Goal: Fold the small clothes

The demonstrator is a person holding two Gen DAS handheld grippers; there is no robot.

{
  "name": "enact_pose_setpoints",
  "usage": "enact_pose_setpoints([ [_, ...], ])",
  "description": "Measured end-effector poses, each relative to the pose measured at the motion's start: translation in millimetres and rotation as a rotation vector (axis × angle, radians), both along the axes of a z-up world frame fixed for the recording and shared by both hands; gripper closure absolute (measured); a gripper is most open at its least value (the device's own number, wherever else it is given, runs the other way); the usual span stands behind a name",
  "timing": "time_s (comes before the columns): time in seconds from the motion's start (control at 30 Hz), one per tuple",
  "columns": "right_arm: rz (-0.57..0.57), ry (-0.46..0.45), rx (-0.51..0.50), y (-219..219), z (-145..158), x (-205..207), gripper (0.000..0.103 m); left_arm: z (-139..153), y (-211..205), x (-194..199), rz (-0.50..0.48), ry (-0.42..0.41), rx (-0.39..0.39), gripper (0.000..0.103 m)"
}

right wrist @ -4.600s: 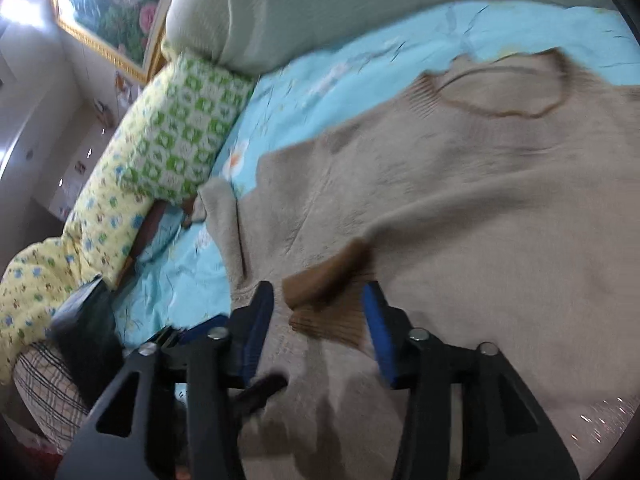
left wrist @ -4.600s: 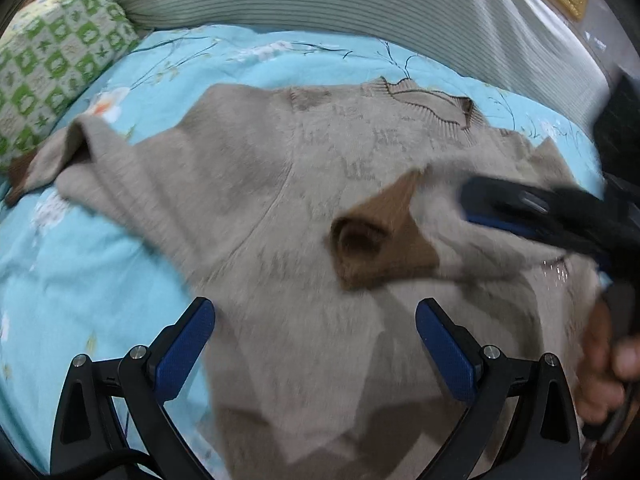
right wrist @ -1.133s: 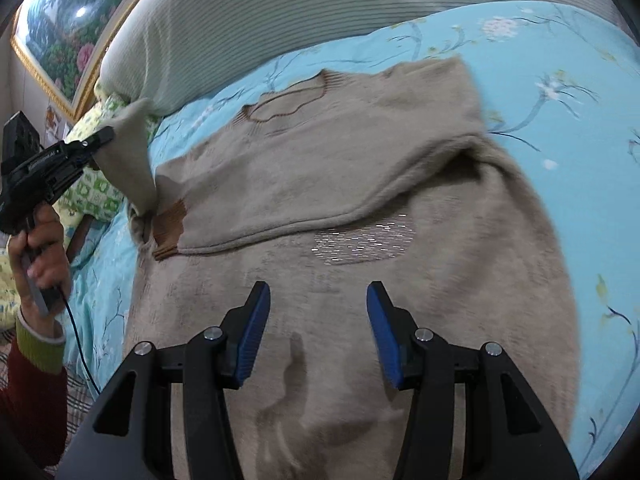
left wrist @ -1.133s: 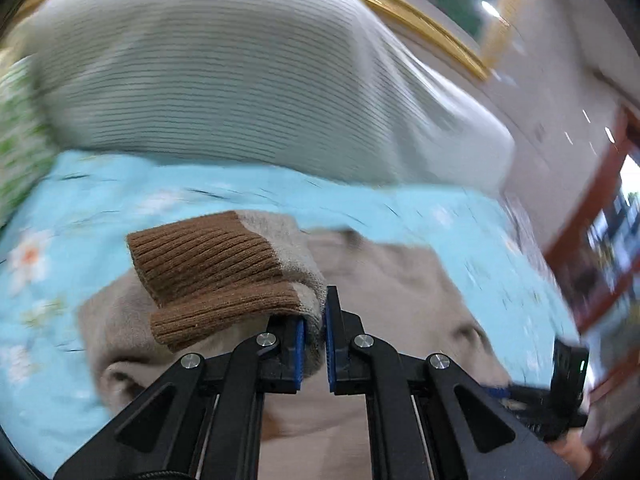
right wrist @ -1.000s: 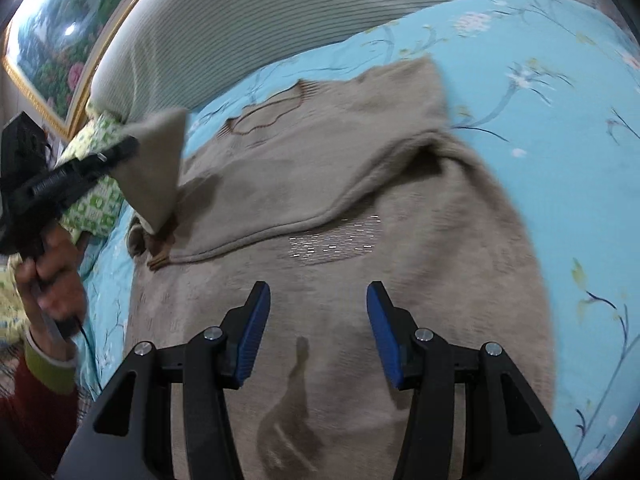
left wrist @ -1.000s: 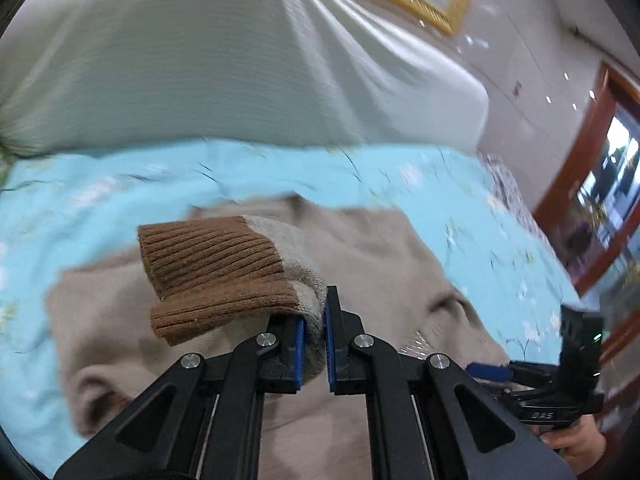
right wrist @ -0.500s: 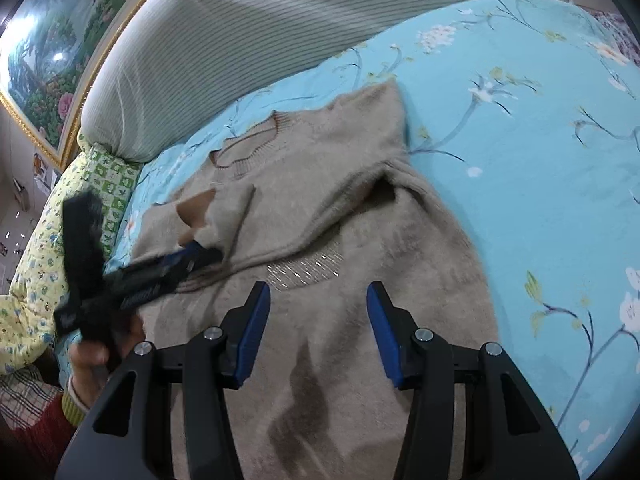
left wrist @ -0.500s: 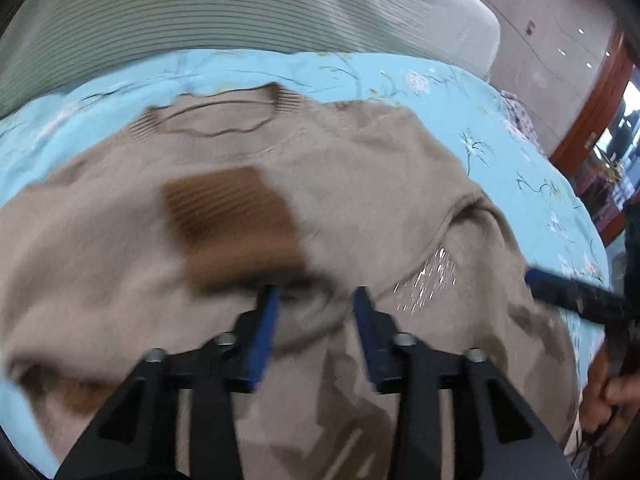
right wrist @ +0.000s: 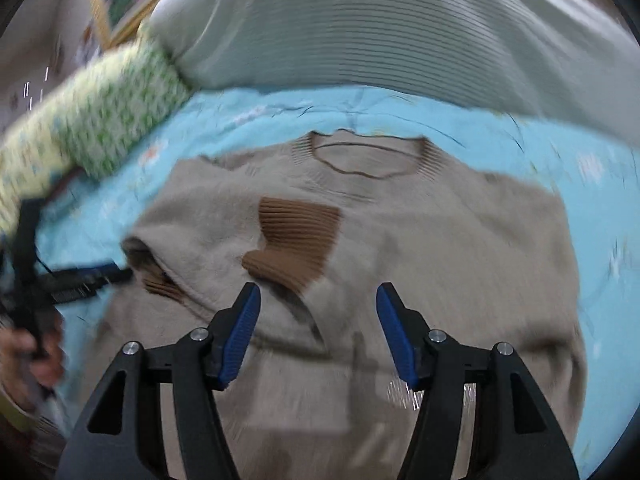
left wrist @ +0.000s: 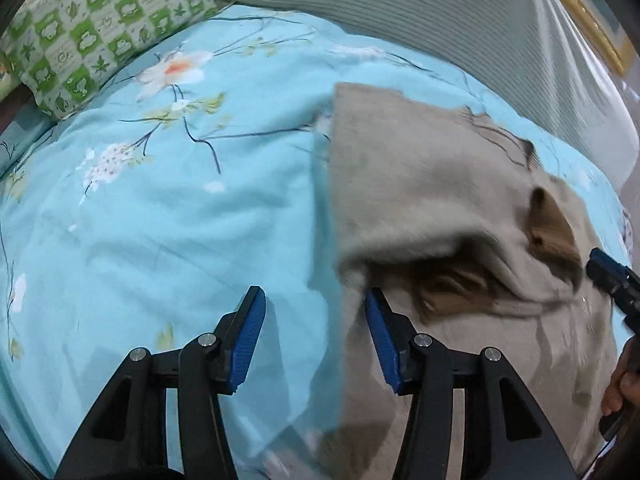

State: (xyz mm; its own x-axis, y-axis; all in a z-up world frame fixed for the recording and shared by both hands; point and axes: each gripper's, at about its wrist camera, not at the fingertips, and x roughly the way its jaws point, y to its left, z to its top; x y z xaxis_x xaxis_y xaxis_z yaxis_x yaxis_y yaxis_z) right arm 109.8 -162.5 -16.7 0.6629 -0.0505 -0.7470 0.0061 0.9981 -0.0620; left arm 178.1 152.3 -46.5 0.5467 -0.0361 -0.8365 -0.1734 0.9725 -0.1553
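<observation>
1. A beige sweater (right wrist: pixel 400 248) lies flat on the bed, neck hole toward the headboard, both sleeves folded in across the chest.
2. Its left side edge runs as a straight line in the left wrist view (left wrist: pixel 420 184), with a wide stretch of bare blue floral bedsheet (left wrist: pixel 180 208) beside it.
3. On the other side, a narrower band of sheet shows past the sweater's right edge, in the right wrist view.
4. The left tongs (left wrist: pixel 314 340) hang over that left edge with jaws apart and nothing between them; they have just been opening. One pad is above the sheet, the other above the knit.
5. The right tongs (right wrist: pixel 318 336) hover over the lower chest, jaws apart and empty, having just opened wider.
6. One brown ribbed cuff (right wrist: pixel 296 236) lies flat just below the neckline, ahead of the right tongs, its sleeve end folded over itself.
7. A second brown cuff (right wrist: pixel 162 284) peeks from under a sleeve fold near the left tongs' tips.
8. The knit looks soft and fuzzy; the collar is ribbed with a dark trim line.
9. A green-and-white checked pillow (left wrist: pixel 100 20) sits at the sheet's far left corner.
10. A grey ribbed headboard cushion (right wrist: pixel 400 28) closes off the far edge of the bed.
</observation>
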Motion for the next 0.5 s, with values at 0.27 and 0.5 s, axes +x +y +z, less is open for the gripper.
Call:
enact_pose_setpoints([
  [0.27,-0.046,0.056,-0.120,-6.0,-23.5,38.1,0.088,-6.3,-19.8,31.5,-0.022,-0.001,0.065,0.051],
  [0.5,-0.241,-0.299,0.268,-103.5,66.7,-13.5,0.090,-2.9,-25.5,36.8,-0.022,-0.007,0.046,0.047],
])
